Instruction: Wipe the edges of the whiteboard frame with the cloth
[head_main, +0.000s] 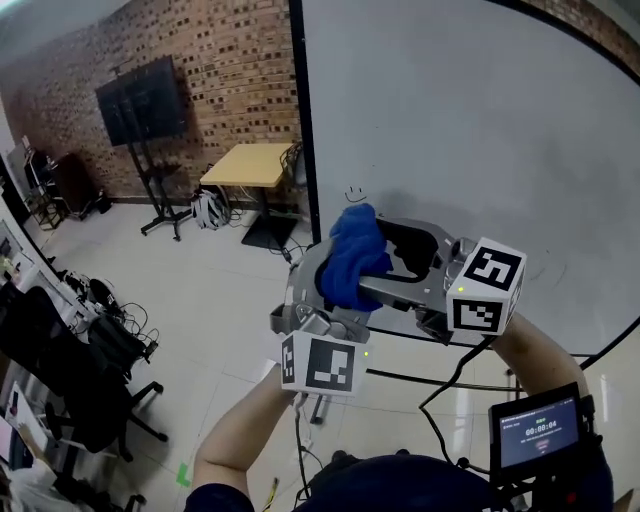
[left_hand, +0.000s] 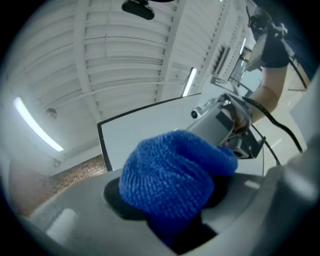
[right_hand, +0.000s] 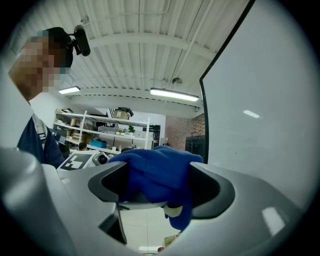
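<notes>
Cloth (left_hand: 172, 180) sits pinched in your left gripper (left_hand: 170, 210); the right gripper view, unlike the left's, shows your right gripper (right_hand: 160, 192) gaping wide around it.

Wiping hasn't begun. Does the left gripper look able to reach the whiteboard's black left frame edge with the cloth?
Probably yes: the left gripper holds the blue cloth beside the frame edge, though the open right gripper surrounds the cloth.

The cloth (head_main: 352, 258) is made of nubbly fabric. The whiteboard (head_main: 450, 120) is finished smooth; the upper-left wall (head_main: 230, 70) is laid in rough brick.
</notes>
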